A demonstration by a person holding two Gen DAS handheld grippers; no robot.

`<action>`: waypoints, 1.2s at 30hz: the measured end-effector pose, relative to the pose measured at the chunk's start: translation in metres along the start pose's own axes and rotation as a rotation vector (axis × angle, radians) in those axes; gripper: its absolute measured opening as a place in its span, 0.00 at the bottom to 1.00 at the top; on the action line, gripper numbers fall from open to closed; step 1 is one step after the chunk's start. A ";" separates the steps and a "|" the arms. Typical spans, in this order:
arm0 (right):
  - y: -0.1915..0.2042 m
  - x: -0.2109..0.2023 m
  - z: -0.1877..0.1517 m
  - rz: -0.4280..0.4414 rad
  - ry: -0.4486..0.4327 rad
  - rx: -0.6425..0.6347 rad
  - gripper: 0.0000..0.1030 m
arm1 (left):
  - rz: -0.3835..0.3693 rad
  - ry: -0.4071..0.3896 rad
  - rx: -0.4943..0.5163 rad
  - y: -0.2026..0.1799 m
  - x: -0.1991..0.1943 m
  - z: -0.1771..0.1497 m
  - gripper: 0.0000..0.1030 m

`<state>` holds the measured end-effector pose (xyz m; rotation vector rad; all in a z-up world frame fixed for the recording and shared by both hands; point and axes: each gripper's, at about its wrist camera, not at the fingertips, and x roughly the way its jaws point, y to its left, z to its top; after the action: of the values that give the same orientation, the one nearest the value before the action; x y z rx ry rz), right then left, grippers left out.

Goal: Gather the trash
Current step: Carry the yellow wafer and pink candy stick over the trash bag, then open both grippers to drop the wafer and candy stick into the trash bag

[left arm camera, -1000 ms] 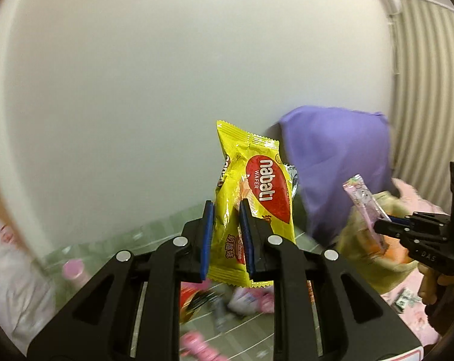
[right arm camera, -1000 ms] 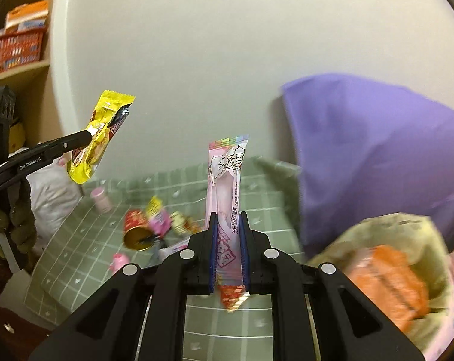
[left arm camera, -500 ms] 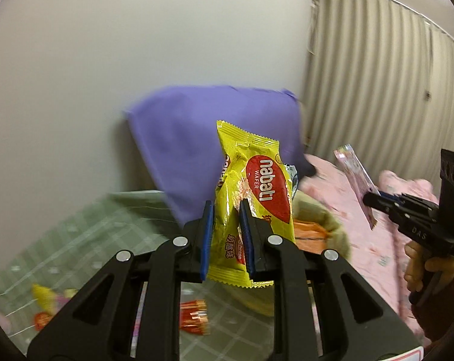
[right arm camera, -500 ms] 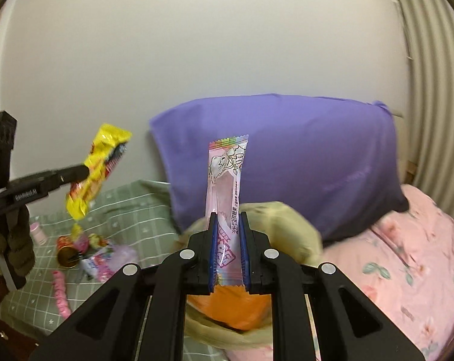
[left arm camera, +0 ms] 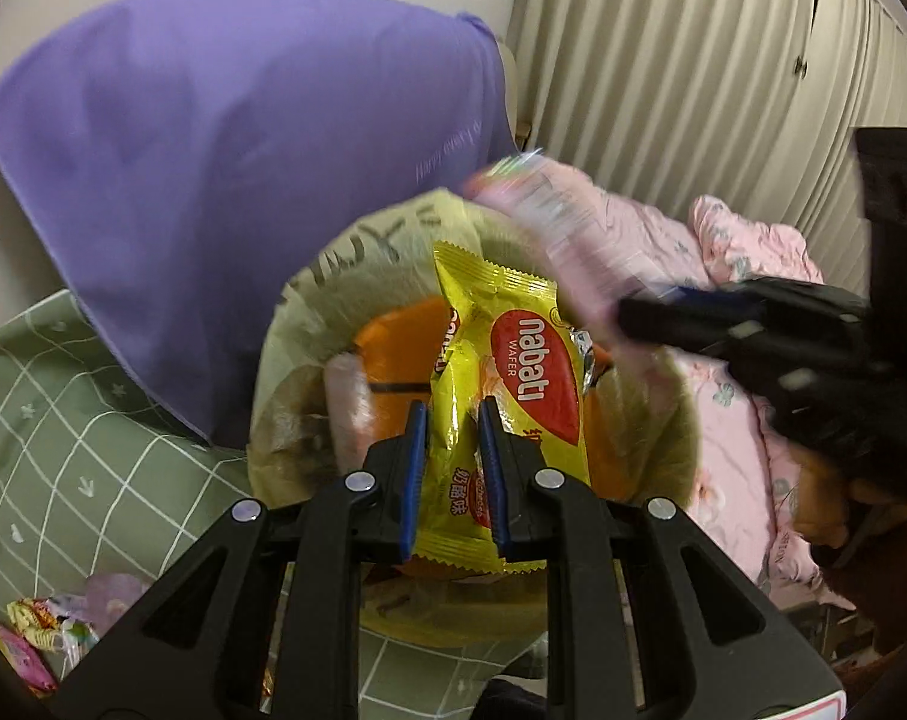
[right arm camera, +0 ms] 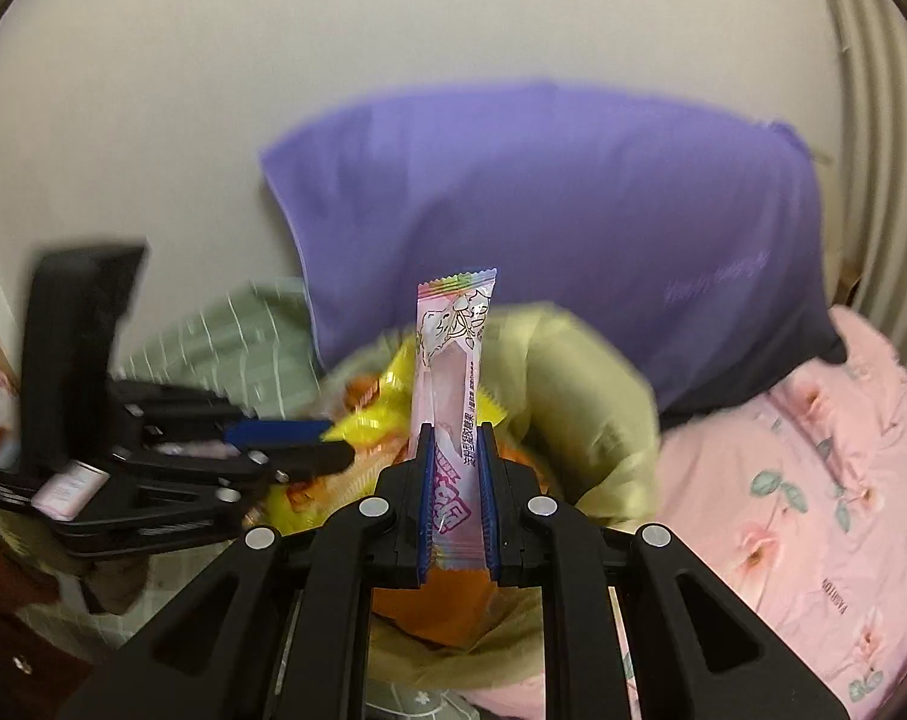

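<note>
My landmark is the trash bag (left arm camera: 309,324), a yellowish-green one with an orange liner inside, which stands open on the bed.

To the left of the bag lies the green checked sheet (left arm camera: 63,432), and on it, far from the bag at the lower left edge of my left view, I see a small heap of leftover wrappers (left arm camera: 39,630). Behind the bag a purple pillow (left arm camera: 243,150) leans against the wall.

My left gripper (left arm camera: 450,414) is clenched on 1 yellow Nabati wafer packet (left arm camera: 501,372), and the packet stands upright just above the bag's opening. In my right view this gripper comes from the left side, with the yellow packet over the bag's mouth.

My right gripper (right arm camera: 458,438) is clamped on 1 pink candy stick wrapper (right arm camera: 453,360), held upright over the near rim of the bag. In my left view it reaches in from the right, blurred.

To the right of the bag spreads the pink flowered blanket (right arm camera: 813,480).
</note>
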<state>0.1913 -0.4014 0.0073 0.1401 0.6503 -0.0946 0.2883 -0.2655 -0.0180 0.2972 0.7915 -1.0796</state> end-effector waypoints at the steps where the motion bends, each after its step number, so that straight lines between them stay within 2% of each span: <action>1: -0.003 0.018 -0.005 -0.009 0.047 -0.014 0.14 | 0.009 0.013 0.007 0.000 0.006 -0.001 0.16; 5: -0.002 0.045 -0.011 -0.010 0.115 -0.039 0.13 | 0.027 0.055 0.024 0.004 0.030 0.002 0.16; 8: -0.007 0.059 -0.014 -0.011 0.132 -0.044 0.13 | 0.059 0.076 0.058 -0.001 0.046 0.006 0.16; 11: -0.008 0.064 -0.014 -0.024 0.128 -0.059 0.13 | 0.059 0.074 0.065 -0.001 0.055 0.010 0.16; 17: -0.010 0.058 -0.017 -0.045 0.128 -0.075 0.13 | 0.055 0.066 0.049 -0.003 0.058 0.018 0.16; 24: -0.012 0.052 -0.025 -0.035 0.155 -0.066 0.13 | 0.037 0.087 0.001 0.003 0.051 0.005 0.16; 31: -0.013 0.044 -0.026 -0.031 0.136 -0.036 0.13 | 0.023 0.065 -0.028 0.000 0.044 0.002 0.17; 34: -0.014 0.041 -0.026 -0.025 0.129 -0.027 0.14 | 0.022 0.047 -0.043 0.008 0.032 -0.001 0.22; 36: -0.012 0.040 -0.026 -0.036 0.126 -0.027 0.14 | 0.020 0.031 -0.058 0.010 0.024 -0.001 0.33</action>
<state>0.2056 -0.4111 -0.0386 0.1093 0.7796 -0.1125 0.3020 -0.2767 -0.0369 0.2730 0.8446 -1.0340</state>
